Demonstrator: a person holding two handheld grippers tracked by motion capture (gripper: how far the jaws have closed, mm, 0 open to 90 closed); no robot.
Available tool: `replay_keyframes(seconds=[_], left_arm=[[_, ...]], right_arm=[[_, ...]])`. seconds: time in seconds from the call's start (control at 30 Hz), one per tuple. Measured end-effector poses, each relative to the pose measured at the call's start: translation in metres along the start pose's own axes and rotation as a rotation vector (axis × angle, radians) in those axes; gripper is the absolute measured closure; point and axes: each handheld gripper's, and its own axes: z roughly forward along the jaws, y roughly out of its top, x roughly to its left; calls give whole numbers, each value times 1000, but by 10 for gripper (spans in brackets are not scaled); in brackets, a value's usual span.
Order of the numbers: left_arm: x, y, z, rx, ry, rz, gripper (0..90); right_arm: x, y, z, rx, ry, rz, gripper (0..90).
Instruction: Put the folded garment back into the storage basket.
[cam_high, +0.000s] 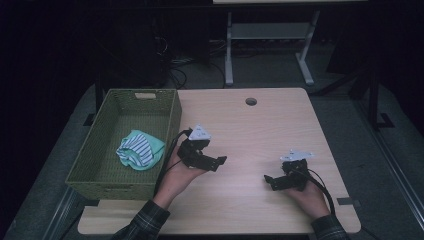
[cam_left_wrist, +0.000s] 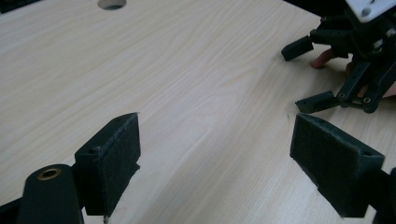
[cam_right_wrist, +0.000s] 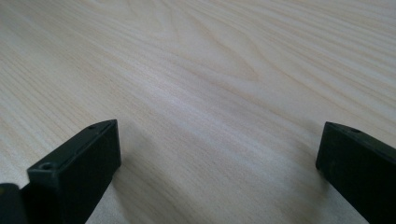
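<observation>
Both empty and spread wide over bare table (cam_high: 260, 125): left gripper (cam_high: 220, 161), right gripper (cam_high: 270, 181); striped cloth (cam_high: 139, 149) bunched in green basket (cam_high: 172, 117), so reaching in risks snagging the basket wall.

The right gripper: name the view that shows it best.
The left gripper view. There the right gripper is seen close from the front, jaws apart with nothing between them. The high view shows the right gripper small and dark; the right gripper view shows its two jaw tips over the table.
</observation>
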Motion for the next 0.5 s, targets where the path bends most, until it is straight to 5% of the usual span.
replay_keyframes(seconds=[0.5], left_arm=[[-10,-23,40,50,9,28,154]], right_arm=[[0,0,0,-2,-1,-6,0]])
